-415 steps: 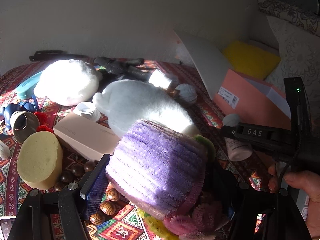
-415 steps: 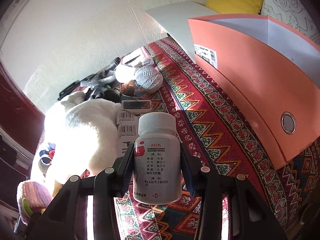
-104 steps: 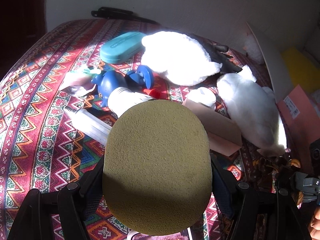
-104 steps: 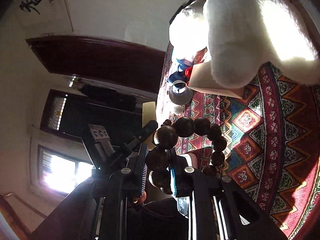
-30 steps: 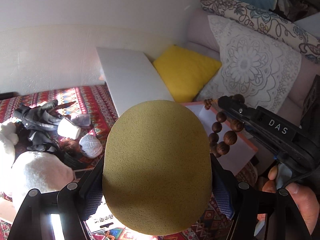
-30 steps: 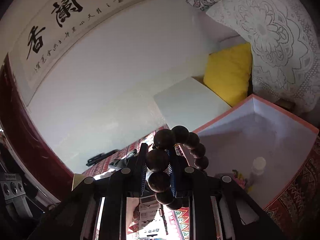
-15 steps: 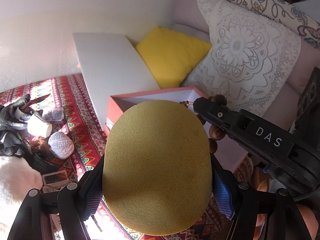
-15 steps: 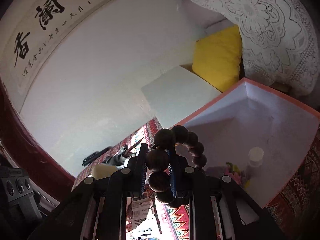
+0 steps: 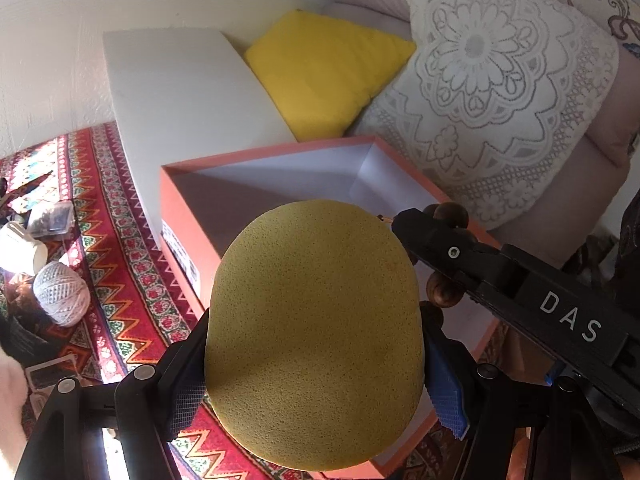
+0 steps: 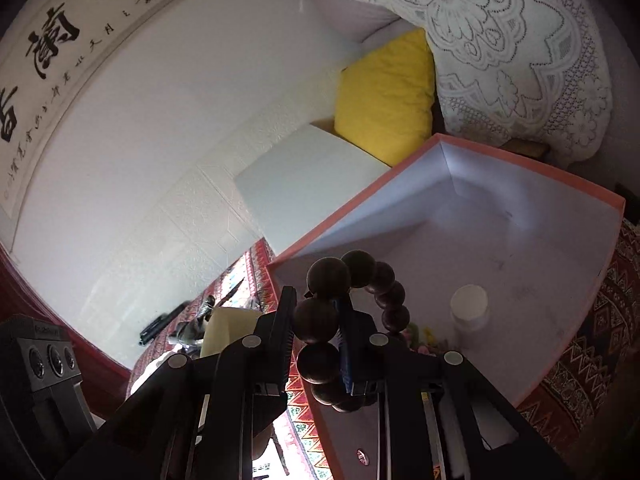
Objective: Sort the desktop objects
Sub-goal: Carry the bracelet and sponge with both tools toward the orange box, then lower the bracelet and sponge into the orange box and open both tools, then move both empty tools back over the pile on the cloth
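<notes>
Sponge (image 9: 314, 336) and bead bracelet (image 10: 352, 320), each clamped between fingers, now lower over the orange box (image 9: 264, 152).

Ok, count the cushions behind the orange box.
2: a plain yellow cushion against the wall behind the orange cardboard box, and a white lace cushion to its right. More may be hidden.
</notes>
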The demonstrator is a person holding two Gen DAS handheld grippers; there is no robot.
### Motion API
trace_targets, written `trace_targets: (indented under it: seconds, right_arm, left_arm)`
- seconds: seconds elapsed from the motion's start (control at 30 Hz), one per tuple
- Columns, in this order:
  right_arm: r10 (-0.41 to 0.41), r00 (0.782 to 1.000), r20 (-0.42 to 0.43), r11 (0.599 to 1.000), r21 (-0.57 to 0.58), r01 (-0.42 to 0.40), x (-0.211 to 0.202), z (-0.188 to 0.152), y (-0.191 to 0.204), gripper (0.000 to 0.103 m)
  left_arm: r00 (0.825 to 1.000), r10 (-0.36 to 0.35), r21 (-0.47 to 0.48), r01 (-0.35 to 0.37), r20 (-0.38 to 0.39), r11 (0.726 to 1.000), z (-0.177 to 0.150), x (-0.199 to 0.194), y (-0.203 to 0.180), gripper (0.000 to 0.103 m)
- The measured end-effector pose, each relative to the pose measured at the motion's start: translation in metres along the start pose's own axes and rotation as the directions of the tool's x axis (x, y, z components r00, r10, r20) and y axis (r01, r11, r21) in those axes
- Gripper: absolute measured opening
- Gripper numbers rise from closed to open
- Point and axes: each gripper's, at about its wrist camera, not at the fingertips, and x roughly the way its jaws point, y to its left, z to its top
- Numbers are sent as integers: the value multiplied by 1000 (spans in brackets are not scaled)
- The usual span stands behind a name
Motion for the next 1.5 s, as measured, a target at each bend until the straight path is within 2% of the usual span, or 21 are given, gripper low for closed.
trace_targets:
  seconds: [0.2,0.37,0.4,0.47,0.5,0.67,0.87,1.1,1.2,1.27,1.37,1.43,1.5]
  right_arm:
    - [-36,999,11,999,28,35,-2,2,-13,21]
    - [-57,998,17,996,70,55,-3,5,-26,22]
    - [-68,998,9,994,91,67,-2,5,-30,28]
    - [-108,994,-4,986,128,108,-1,4,-38,64]
    - [-138,990,-6,981,140,138,-2,4,-41,89]
    - [-285,957,53,953,126,276,-21,7,-45,91]
    - [-311,942,130,949,102,299,-44,10,-30,91]
    - [-257,956,141,966,38,254,-48,4,0,91]
    - [-187,975,121,982,9,187,-44,-1,16,91]
    - [-115,989,90,993,-9,116,-37,-8,28,91]
    - [55,998,-4,998,-32,-55,-19,-23,53,91]
    - [178,981,-81,982,-47,-182,-7,-36,75,91]
    - [262,953,-154,958,-77,-276,3,-53,103,91]
  left_arm:
    - [999,-19,19,20,-35,1000,1,27,-13,77]
    - [997,-37,-20,36,-66,999,4,45,-12,78]
    - [996,-36,-28,34,-79,999,4,50,-12,81]
    - [994,-34,-43,29,-105,999,4,60,-11,89]
    - [993,-35,-46,30,-110,998,3,62,-10,90]
    - [998,1,-34,-3,-63,999,-1,48,-7,95]
    - [999,14,-62,-16,-31,998,-7,23,9,95]
    - [997,65,-90,-61,36,994,-22,-34,29,95]
    - [991,105,-116,-95,80,989,-32,-69,45,96]
    - [984,144,-144,-128,109,981,-43,-94,61,96]
    - [965,224,-205,-193,137,959,-64,-128,91,98]
    - [951,274,-261,-230,144,938,-80,-149,116,98]
    - [932,333,-336,-271,143,902,-98,-169,147,98]
